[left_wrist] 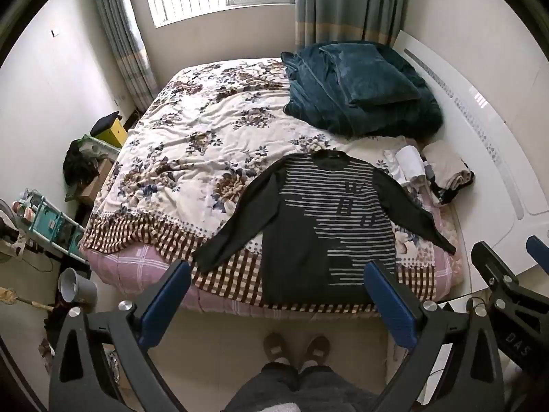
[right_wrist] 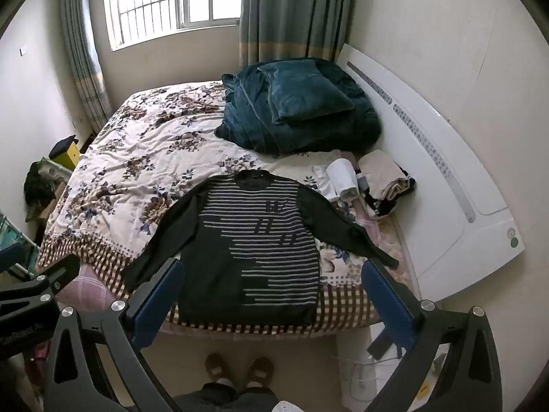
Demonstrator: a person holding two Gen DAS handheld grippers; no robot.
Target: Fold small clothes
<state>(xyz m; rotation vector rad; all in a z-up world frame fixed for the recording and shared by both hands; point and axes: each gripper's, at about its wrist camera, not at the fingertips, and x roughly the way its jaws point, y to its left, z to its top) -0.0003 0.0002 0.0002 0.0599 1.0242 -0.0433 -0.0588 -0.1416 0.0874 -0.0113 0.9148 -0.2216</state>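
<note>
So the sweater [left_wrist: 319,226] is lying flat at the near edge of the bed [left_wrist: 206,137], sleeves spread out. I've got my left gripper [left_wrist: 278,295] and right gripper [right_wrist: 274,292] both wide open and empty, hanging above that edge, hem showing between the fingers.

The left tongs [left_wrist: 278,276] gape wide, blue pads [left_wrist: 161,304] well apart and holding nothing. The right tongs [right_wrist: 272,274] are spread just as wide, likewise bare. The person's slippered feet [left_wrist: 296,348] stand side by side below.
</note>
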